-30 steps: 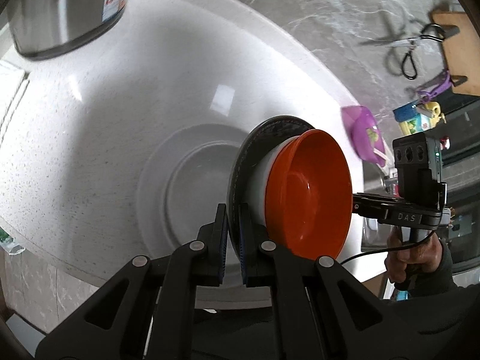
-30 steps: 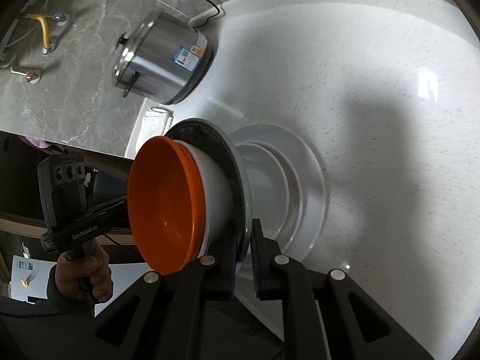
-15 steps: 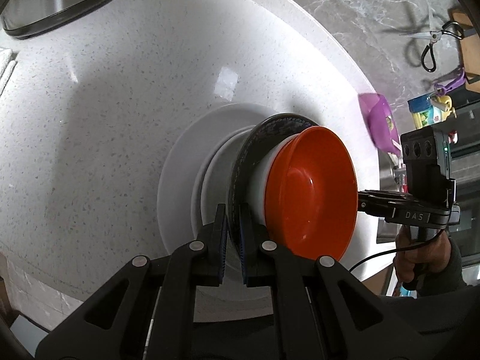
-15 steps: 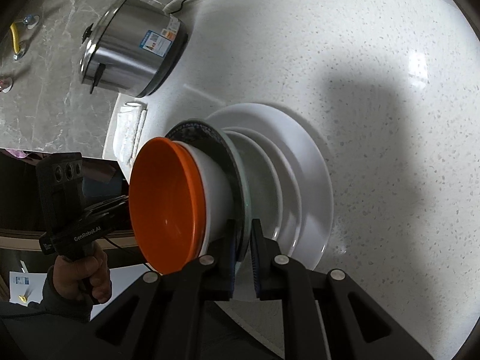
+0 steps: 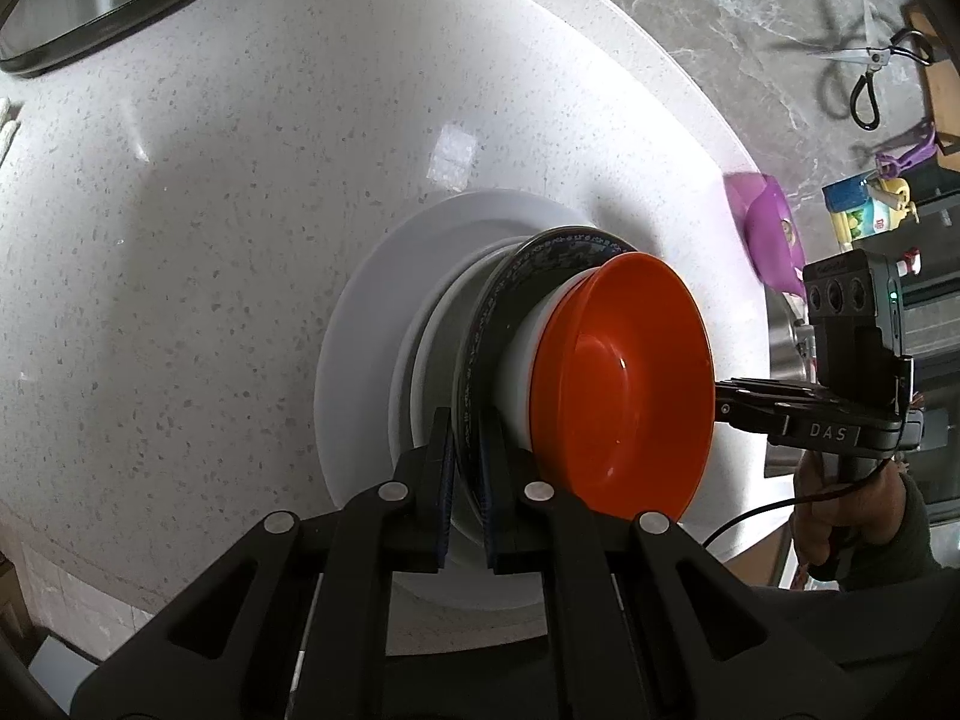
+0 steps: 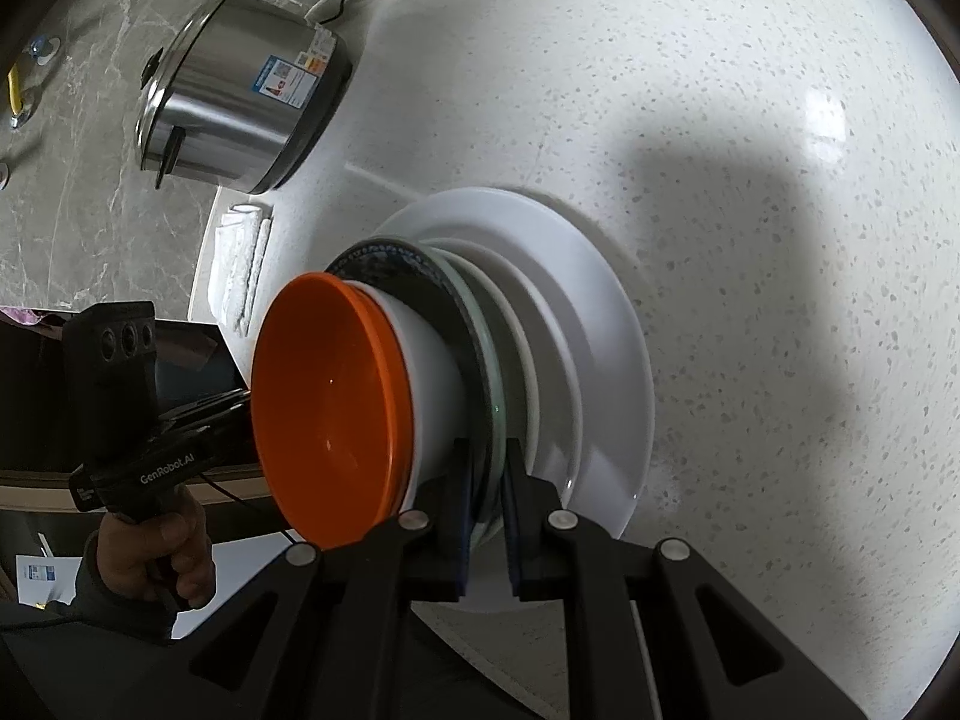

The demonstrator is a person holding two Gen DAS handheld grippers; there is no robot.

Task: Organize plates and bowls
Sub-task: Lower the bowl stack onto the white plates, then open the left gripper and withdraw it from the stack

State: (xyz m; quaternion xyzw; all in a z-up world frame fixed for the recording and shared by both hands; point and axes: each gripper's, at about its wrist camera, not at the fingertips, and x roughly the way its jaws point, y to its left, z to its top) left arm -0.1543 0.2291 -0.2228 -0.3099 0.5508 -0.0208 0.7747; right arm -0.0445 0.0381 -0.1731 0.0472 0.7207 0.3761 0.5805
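My left gripper (image 5: 465, 420) is shut on the near rim of a dark patterned plate (image 5: 540, 258). In that plate sit a white bowl (image 5: 519, 372) and, nested in it, an orange bowl (image 5: 624, 384). My right gripper (image 6: 487, 450) is shut on the same dark plate (image 6: 396, 258) at its opposite rim, beside the orange bowl (image 6: 324, 396). The carried pile hangs just over a large white plate (image 6: 600, 300) with a smaller white plate (image 6: 540, 324) on it, both on the speckled counter. I cannot tell whether the dark plate touches them.
A steel rice cooker (image 6: 240, 90) stands at the back of the counter, with a folded white cloth (image 6: 240, 264) near it. A purple item (image 5: 768, 228) lies by the counter's right edge. Scissors (image 5: 864, 60) hang on the marble wall. A person's hand (image 6: 156, 552) grips the other handle.
Both grippers have sunk with the dark plate and its two bowls. The white plates on the counter now lie directly under the pile and look much nearer.
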